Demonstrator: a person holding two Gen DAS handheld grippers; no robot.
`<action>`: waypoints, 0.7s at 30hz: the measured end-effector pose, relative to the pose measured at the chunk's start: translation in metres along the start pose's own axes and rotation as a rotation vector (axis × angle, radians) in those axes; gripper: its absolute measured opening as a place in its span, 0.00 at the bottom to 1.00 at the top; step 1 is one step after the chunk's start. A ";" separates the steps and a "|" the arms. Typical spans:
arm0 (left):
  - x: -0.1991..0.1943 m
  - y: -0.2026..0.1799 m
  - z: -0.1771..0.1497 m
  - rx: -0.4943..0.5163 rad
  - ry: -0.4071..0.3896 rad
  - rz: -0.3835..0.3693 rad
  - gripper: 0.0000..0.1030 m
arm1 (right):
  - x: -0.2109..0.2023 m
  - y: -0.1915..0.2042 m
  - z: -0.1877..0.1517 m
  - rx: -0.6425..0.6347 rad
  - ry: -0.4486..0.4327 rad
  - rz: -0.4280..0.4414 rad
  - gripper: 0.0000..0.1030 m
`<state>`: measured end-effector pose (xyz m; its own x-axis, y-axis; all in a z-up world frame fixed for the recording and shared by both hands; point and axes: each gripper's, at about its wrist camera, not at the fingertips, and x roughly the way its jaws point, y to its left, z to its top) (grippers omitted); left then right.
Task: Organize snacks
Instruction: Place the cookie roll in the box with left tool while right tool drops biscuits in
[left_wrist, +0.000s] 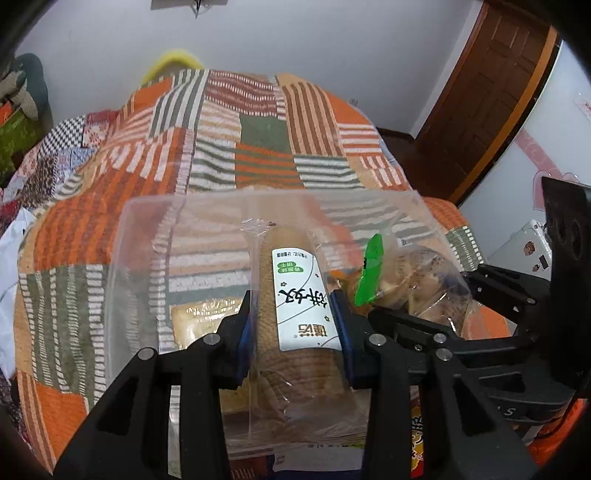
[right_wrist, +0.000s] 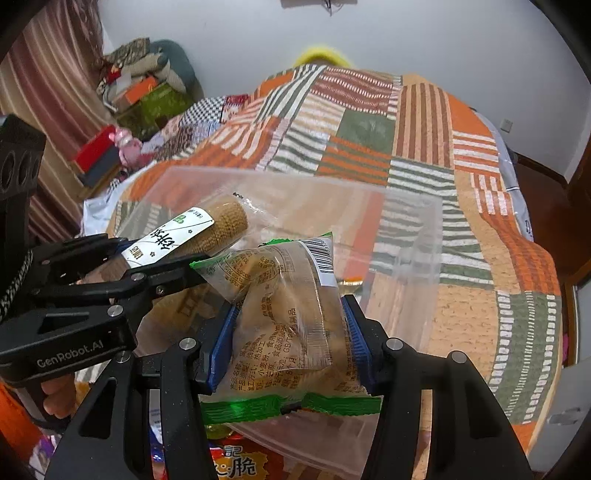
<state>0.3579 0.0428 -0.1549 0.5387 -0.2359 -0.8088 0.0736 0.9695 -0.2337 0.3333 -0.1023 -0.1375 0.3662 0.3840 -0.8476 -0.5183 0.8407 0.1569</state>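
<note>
**Two snack packs held over a clear bin on the bed**

A roll of biscuits (left_wrist: 295, 314) in clear wrap with a white label is clamped between the blue pads of the left gripper (left_wrist: 295, 314), whose jaws are narrowed onto the sides of the pack. The roll is pointed away from the camera, over the near part of a clear plastic bin (left_wrist: 147, 229). In the right wrist view the same roll (right_wrist: 221, 221) is seen at the left, sticking out past the black fingers of the left gripper (right_wrist: 159, 254).

A clear bag of snacks (right_wrist: 288, 325) with green sealed edges and a barcode is held by the right gripper (right_wrist: 288, 332), the blue pads being pressed against both of its sides. The bag is held just right of the biscuit roll, above the near wall of the bin (right_wrist: 406, 229). From the left wrist view the bag (left_wrist: 399, 273) is seen to the right of the roll, with the right gripper (left_wrist: 424, 328) behind it.

The bin is set on a bed covered by a patchwork quilt (left_wrist: 258, 140) of orange, green and striped squares. A flat golden pack (left_wrist: 195, 317) lies inside the bin at the near left. A red and yellow snack bag (right_wrist: 236, 461) is seen at the near edge, beneath the grippers. Part of a hand (right_wrist: 59, 398) is visible under the left gripper.
</note>
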 end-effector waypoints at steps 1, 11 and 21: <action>0.002 0.000 -0.001 -0.002 0.005 0.003 0.38 | -0.001 0.001 -0.001 -0.009 0.001 -0.011 0.52; -0.030 0.003 0.000 -0.006 -0.052 0.012 0.39 | -0.023 0.008 -0.003 -0.011 -0.055 -0.028 0.64; -0.103 0.003 -0.023 0.040 -0.152 0.059 0.52 | -0.088 0.021 -0.018 0.009 -0.221 -0.046 0.79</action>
<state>0.2829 0.0688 -0.0848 0.6635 -0.1687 -0.7289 0.0696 0.9840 -0.1643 0.2759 -0.1254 -0.0687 0.5500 0.4189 -0.7225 -0.4906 0.8622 0.1263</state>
